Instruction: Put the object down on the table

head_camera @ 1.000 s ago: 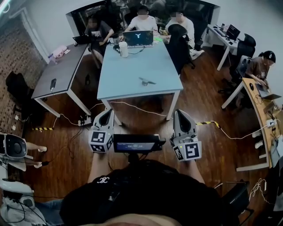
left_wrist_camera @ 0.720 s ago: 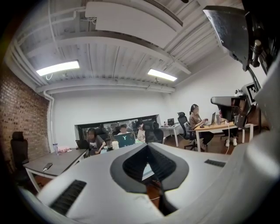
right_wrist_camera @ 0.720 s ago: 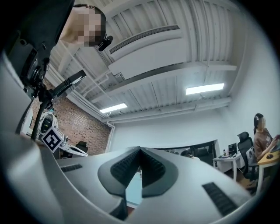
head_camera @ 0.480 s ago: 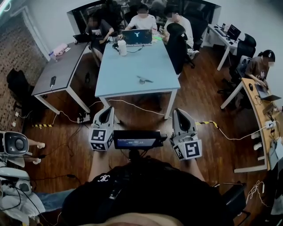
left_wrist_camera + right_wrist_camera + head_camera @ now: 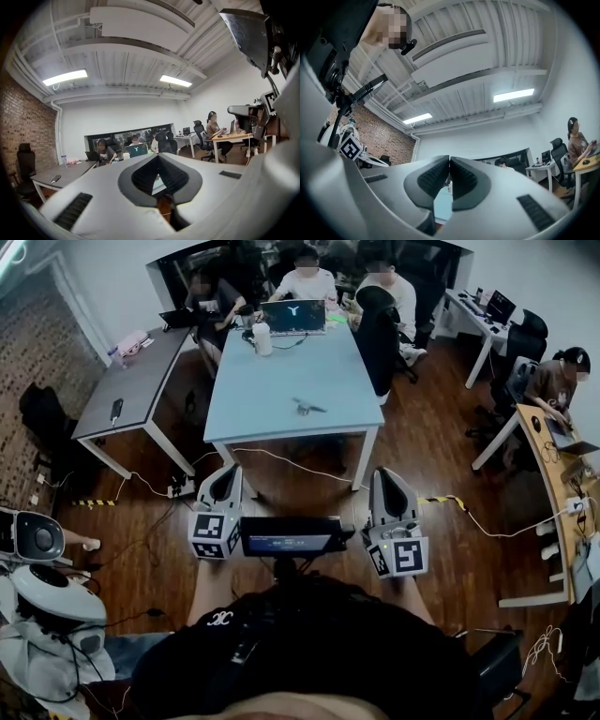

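Note:
A small dark object [image 5: 307,408] lies on the light-blue table [image 5: 281,381], far ahead of both grippers. I hold my left gripper [image 5: 225,476] and my right gripper [image 5: 386,474] close to my body above the wooden floor, pointing forward, well short of the table. In the left gripper view the left gripper [image 5: 157,157] has its tips together with nothing between them. In the right gripper view the right gripper [image 5: 449,159] shows only a hairline slit; its jaws are just opening and hold nothing.
A laptop [image 5: 293,317] and a white cup [image 5: 262,338] stand at the table's far end, where people sit. A grey table [image 5: 131,381] stands to the left and a wooden desk [image 5: 553,465] to the right. Cables [image 5: 291,465] cross the floor. A white machine [image 5: 42,606] stands at lower left.
Both grippers stay in front of my body. The head view has drifted a little, and the white machine at lower left fills more of the frame.

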A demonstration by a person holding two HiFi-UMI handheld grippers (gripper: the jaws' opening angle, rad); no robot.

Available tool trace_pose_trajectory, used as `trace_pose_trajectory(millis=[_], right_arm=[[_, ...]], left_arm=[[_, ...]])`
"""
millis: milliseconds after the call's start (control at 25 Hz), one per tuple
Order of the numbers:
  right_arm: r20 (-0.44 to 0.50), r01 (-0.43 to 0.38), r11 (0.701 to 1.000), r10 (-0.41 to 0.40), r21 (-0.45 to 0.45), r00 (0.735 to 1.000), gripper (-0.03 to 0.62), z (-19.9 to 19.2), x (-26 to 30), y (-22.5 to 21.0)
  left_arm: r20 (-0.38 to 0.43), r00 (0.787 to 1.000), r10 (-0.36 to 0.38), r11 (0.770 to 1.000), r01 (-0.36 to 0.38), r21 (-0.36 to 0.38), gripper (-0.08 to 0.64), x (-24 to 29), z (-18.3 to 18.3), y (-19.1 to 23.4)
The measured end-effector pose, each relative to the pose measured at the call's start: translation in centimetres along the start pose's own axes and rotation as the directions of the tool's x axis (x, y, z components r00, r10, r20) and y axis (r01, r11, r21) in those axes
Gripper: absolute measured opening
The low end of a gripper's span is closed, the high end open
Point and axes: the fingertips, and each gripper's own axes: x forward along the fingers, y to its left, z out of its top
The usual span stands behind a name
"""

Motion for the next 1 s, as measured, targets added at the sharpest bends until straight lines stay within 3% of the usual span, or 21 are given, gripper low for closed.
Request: trace_pose_trajectory(millis=[160,320,480,600,760,840,1000], right_arm=[[0.050,0.020,1.000,-0.019,-0.003,0.999,0.034,0.8,-0.7,-0.4],[0.109,-0.103,0.995,0.103,-0.005,0.989,0.037,1.9,-0.8,1.6],[0.053,-0.213,0.974,0.210,0.074,0.976,0.035,1.3,-2.0,3.0],[-0.036,-0.172,0.984,0.173,0.047,0.984,0.034,1.1,-4.2,2.1],[-0.117,-0.020,0.999,0.025,0.044,0.993,0.020,0.7,-7.5,-0.7],[-0.119,0.033,0.998,-0.027,0.046,0.992,0.020,0.9,-8.2,-1.8],[-0.144,0.065,0.998,-0.066,-0.007,0.987,0.019,0.6,-9.5,-1.9]], left_arm=[[-0.016,1.000,-0.003,1.000,0.003,0.000,0.005,-0.3,-0.4,-0.4],[-0.013,1.000,-0.003,1.000,0.003,-0.002,0.005,-0.2,-0.4,-0.3],[-0.013,1.000,-0.020,1.000,0.020,0.002,0.005,0.0,-0.4,-1.0],[-0.027,0.999,-0.035,0.999,0.035,0.020,0.006,-0.4,-1.0,-1.6],[-0.042,0.998,-0.043,0.998,0.045,0.042,0.005,-1.5,-1.5,-1.6],[-0.049,0.997,-0.062,0.998,0.063,0.006,0.006,-1.8,-1.6,-1.4],[-0.067,0.995,-0.068,0.996,0.064,-0.065,0.005,-2.2,-2.0,-0.5]])
